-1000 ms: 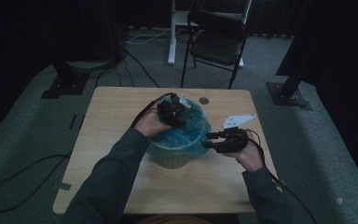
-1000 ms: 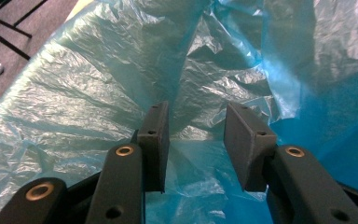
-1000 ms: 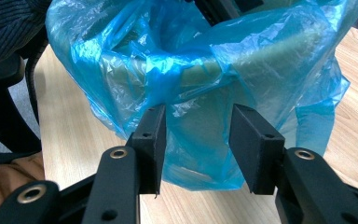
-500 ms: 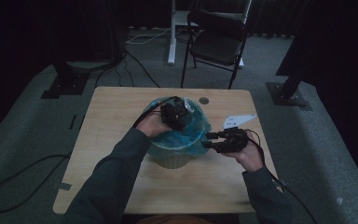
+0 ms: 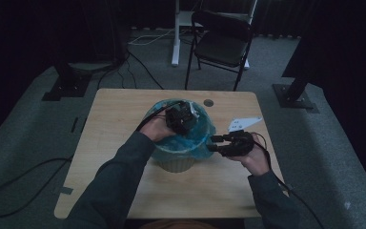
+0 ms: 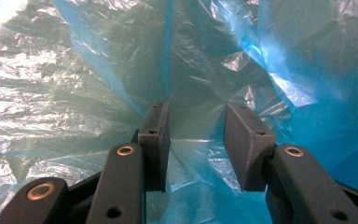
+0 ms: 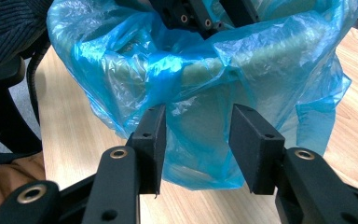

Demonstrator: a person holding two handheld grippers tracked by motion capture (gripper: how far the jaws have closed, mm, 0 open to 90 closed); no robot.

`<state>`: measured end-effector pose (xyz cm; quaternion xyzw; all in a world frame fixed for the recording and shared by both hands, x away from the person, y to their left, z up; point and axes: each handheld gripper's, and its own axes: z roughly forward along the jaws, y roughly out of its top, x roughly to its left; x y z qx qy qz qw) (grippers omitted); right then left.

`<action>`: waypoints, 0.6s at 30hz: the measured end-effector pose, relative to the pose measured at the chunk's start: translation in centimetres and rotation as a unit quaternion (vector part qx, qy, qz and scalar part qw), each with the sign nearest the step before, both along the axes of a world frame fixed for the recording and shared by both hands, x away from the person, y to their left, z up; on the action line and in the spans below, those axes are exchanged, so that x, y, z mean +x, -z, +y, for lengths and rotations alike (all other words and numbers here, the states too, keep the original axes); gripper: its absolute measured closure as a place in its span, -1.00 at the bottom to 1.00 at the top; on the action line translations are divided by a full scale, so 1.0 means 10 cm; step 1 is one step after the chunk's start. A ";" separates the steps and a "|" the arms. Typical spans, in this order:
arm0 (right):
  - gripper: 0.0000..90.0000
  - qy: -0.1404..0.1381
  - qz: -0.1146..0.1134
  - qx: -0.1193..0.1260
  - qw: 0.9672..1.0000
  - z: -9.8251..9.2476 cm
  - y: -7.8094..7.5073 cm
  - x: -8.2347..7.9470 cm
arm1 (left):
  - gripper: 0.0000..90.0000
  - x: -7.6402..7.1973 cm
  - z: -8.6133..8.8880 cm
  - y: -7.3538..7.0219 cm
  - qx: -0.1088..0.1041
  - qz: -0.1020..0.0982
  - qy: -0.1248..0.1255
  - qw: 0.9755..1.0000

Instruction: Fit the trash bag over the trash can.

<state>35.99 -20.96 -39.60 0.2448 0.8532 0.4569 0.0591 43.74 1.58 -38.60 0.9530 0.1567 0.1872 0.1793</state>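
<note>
Wood-grain tabletop [image 5: 119, 143] carries pale round bin [image 5: 176, 163] at centre, lined w/ thin blue plastic bag [image 7: 261, 56]. Left gripper [image 6: 196, 140] is down inside the bag mouth, jaws part-open, film ahead, nothing pinched. Right gripper [image 7: 198, 140] sits just outside the bag's overhang, level w/ rim, jaws wide, empty; it's nearer the loose edge.

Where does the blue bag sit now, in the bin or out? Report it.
In. The blue bag lines the bin, its edge folded over the rim; the left tongs reach inside, open.
</note>
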 end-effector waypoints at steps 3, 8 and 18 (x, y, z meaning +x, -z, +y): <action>0.24 0.000 0.000 0.000 1.000 0.00 0.00 0.00 | 0.36 0.00 -0.01 0.01 0.007 0.000 0.000 1.000; 0.24 0.000 0.000 0.000 1.000 0.00 0.00 0.00 | 0.36 0.00 -0.02 0.03 0.018 -0.002 0.001 1.000; 0.24 0.001 0.000 0.000 1.000 -0.01 -0.01 -0.01 | 0.35 0.00 -0.05 0.07 0.040 0.001 0.004 0.999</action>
